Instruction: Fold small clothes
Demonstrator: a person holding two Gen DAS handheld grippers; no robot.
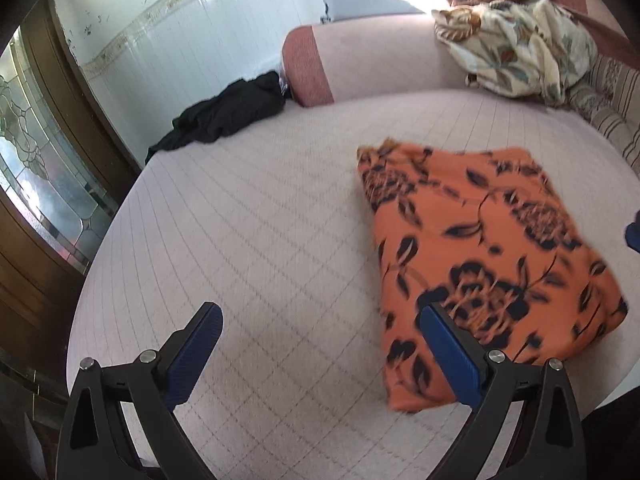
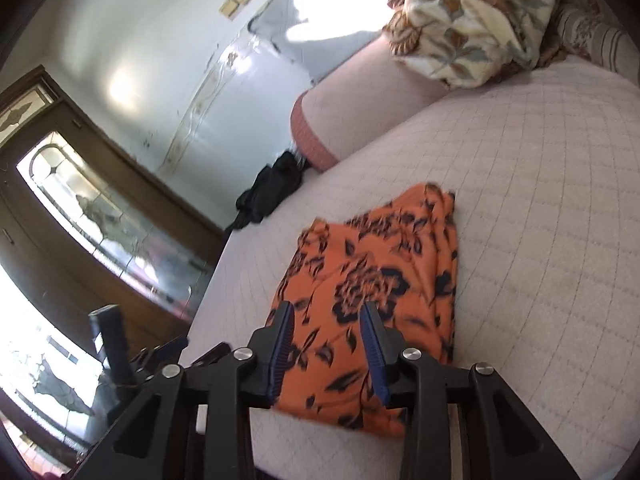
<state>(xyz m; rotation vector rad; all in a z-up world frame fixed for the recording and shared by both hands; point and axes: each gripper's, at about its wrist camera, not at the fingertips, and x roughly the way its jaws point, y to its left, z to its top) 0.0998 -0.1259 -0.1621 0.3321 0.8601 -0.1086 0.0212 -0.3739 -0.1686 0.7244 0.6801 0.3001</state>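
A folded orange garment with a dark flower print [image 1: 484,256] lies flat on the pale quilted bed [image 1: 260,216]; it also shows in the right wrist view [image 2: 372,292]. My left gripper [image 1: 320,316] is wide open and empty, above the bed just left of the garment's near corner. My right gripper [image 2: 328,316] is open with a narrower gap and empty, hovering over the garment's near edge. The left gripper's tip [image 2: 168,350] shows at the lower left of the right wrist view.
A black garment [image 1: 228,112] lies crumpled at the bed's far left edge. A cream floral blanket [image 1: 516,40] is heaped on the pink headboard cushion [image 1: 368,56]. A wooden door with glass [image 1: 36,168] stands left of the bed.
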